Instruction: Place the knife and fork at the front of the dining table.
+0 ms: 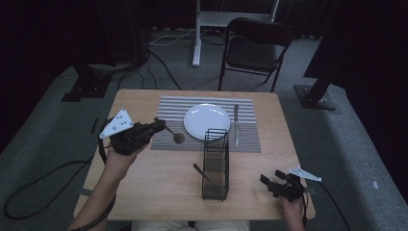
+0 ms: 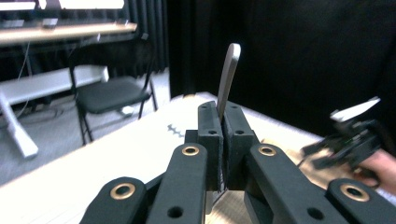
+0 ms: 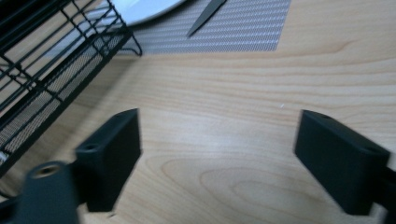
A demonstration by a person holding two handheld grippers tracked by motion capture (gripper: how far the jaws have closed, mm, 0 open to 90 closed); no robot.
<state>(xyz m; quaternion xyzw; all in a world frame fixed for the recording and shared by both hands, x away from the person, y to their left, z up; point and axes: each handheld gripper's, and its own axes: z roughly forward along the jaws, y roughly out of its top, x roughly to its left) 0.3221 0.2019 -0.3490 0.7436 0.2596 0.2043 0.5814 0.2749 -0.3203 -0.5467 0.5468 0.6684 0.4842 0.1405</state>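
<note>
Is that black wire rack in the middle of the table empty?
No. The black wire rack holds one dark-handled utensil leaning out of its left side; what kind, cannot tell.

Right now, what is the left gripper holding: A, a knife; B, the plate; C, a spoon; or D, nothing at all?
C: the left gripper has its jaws shut on a spoon, whose round bowl hangs over the striped placemat in the high view, while the knife lies flat to the right of the plate.
</note>
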